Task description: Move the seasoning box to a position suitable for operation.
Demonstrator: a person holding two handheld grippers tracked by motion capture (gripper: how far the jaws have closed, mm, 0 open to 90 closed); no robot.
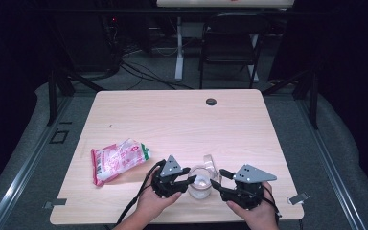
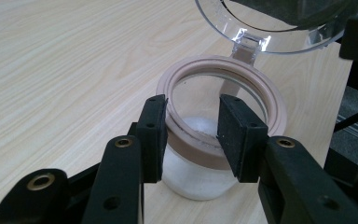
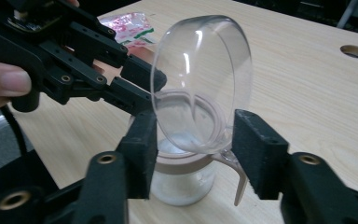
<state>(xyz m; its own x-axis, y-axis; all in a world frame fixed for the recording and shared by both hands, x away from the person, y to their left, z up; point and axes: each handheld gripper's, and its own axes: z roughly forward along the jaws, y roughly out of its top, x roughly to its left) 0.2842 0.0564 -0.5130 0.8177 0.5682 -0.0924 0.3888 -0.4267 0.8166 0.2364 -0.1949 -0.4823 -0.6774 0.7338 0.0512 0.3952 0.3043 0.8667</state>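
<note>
**Jar gripped at rim, lid flipped up**

Clear jar stands near the table's front edge, right of the red-and-white packet. Left gripper clamps the jar's tan collar. Hinged clear lid stands up between the right gripper's pads; contact cannot be told.

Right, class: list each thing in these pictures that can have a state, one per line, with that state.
Jar: upright on the table, open, a little white stuff at the bottom.
Lid: flipped up, hinged to the jar's rim.
Packet: lying flat, left of the jar.
Left gripper: jaws astride the jar's rim, one inside, one outside.
Right gripper: open, either side of the lid.
</note>
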